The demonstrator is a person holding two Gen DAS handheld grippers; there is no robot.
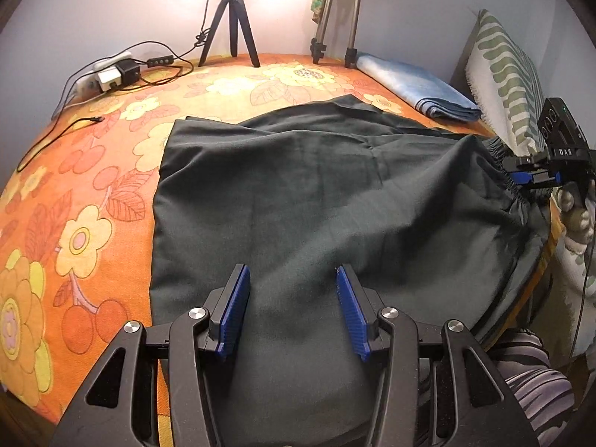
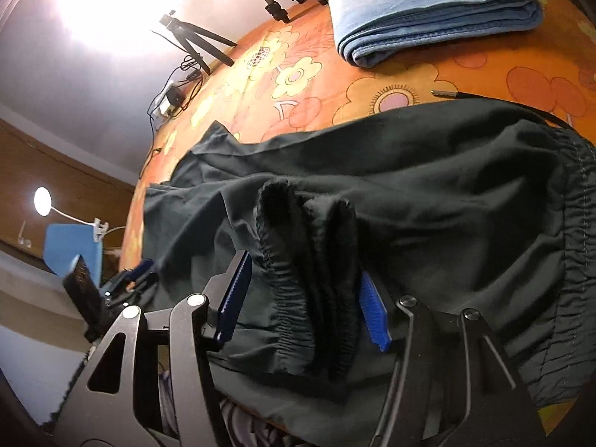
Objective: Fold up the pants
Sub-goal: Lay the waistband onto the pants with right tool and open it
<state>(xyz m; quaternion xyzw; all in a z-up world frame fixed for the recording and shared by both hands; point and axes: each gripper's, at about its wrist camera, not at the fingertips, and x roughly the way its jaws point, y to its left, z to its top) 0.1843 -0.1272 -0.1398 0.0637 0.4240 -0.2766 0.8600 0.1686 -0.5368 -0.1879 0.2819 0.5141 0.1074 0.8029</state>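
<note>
Dark green pants (image 1: 298, 193) lie spread on an orange flowered bedspread (image 1: 74, 223). My left gripper (image 1: 292, 279) is open just above the near part of the cloth, holding nothing. My right gripper (image 1: 521, 180) is at the right edge of the pants, at the gathered elastic waistband (image 1: 499, 149). In the right wrist view the bunched waistband (image 2: 309, 260) sits between the right gripper's (image 2: 305, 283) blue pads, which stand fairly wide apart; whether they press the cloth is unclear. The pants (image 2: 428, 186) stretch away to the left.
A folded blue cloth (image 1: 421, 82) lies at the far right of the bed, also in the right wrist view (image 2: 428, 7). Two tripods (image 1: 231, 26) stand at the back. A power strip with cables (image 1: 111, 74) lies at the far left. A patterned pillow (image 1: 510, 74) leans at the right.
</note>
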